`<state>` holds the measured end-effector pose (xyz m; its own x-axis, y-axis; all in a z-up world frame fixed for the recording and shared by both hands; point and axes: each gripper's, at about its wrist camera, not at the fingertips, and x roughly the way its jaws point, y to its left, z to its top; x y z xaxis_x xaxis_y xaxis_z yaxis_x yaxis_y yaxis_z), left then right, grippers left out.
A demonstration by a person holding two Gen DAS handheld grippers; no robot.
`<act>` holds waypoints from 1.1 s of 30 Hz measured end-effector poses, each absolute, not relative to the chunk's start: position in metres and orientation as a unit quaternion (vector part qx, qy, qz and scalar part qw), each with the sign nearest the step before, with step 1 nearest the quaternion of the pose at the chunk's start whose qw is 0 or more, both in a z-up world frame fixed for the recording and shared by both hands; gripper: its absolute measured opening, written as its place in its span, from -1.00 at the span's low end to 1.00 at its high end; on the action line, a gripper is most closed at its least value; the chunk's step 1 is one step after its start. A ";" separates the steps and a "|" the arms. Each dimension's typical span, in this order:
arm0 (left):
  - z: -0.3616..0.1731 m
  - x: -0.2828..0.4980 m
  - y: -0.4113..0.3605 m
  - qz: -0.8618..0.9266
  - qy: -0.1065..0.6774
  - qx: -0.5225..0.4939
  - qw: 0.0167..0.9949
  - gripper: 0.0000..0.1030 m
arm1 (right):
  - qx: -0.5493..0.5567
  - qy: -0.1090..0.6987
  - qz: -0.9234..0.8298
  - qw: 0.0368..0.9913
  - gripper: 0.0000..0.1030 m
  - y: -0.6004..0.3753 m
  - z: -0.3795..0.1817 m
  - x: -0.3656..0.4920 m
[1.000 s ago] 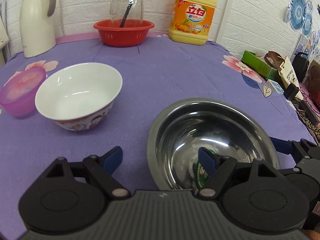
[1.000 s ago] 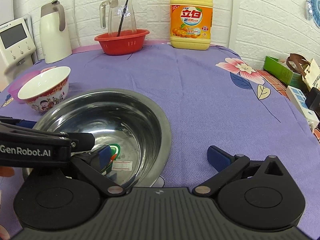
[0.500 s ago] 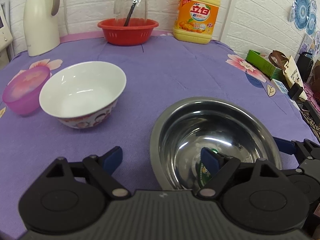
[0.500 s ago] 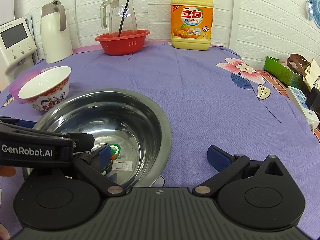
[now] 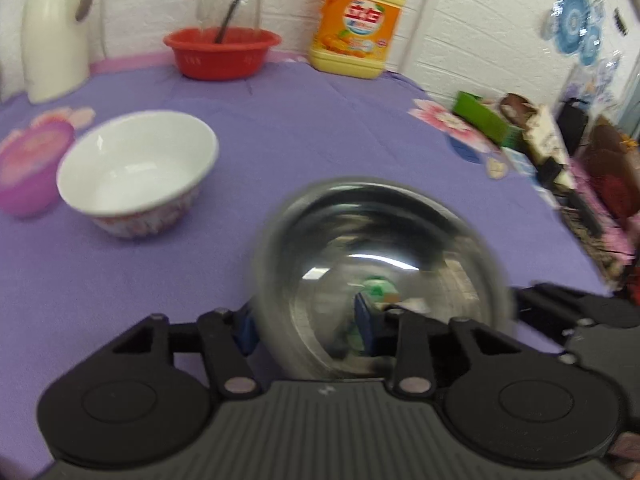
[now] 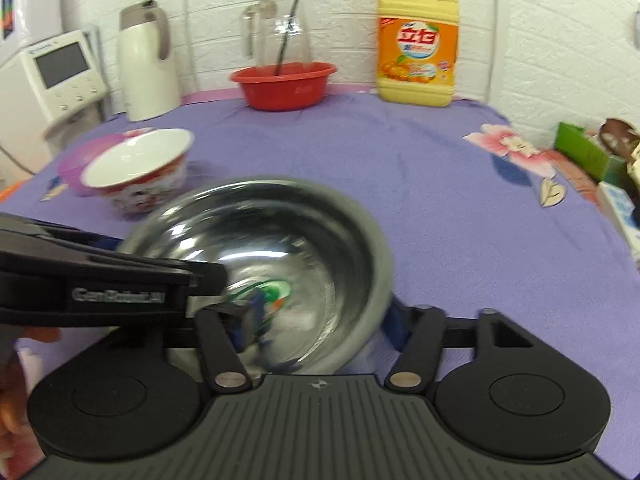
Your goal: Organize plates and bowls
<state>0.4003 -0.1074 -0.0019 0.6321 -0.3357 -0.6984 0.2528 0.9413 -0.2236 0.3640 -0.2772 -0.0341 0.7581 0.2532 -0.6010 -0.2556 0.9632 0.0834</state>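
Observation:
A steel bowl is held off the purple cloth, tilted and blurred. My left gripper is shut on its left rim, one finger inside and one outside. My right gripper is shut on its right rim in the same way. A white ceramic bowl with a printed outside stands to the left on the cloth. A pink plastic bowl stands just beyond it at the far left.
At the back wall stand a white thermos jug, a red basin with a glass pitcher behind it, and a yellow detergent bottle. Boxes and clutter lie beyond the table's right edge.
Both grippers have closed on the steel bowl's rim and lifted it; it is now tilted and nearer the white bowl. Both views are blurred by motion.

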 end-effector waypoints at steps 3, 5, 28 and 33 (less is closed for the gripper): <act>0.006 0.370 -0.106 -0.178 0.383 -0.042 0.905 -0.36 | 0.000 0.320 0.135 0.938 0.55 -0.274 -0.029 0.339; 0.011 0.349 -0.104 -0.184 0.382 -0.040 0.905 -0.36 | 0.005 0.317 0.135 0.939 0.55 -0.273 -0.025 0.319; -0.007 0.257 -0.085 -0.191 0.398 -0.038 0.896 -0.19 | -0.001 0.326 0.142 0.935 0.74 -0.255 -0.038 0.217; -0.002 0.249 -0.083 -0.176 0.364 -0.022 0.914 0.63 | 0.012 0.336 0.110 0.935 1.00 -0.266 -0.039 0.218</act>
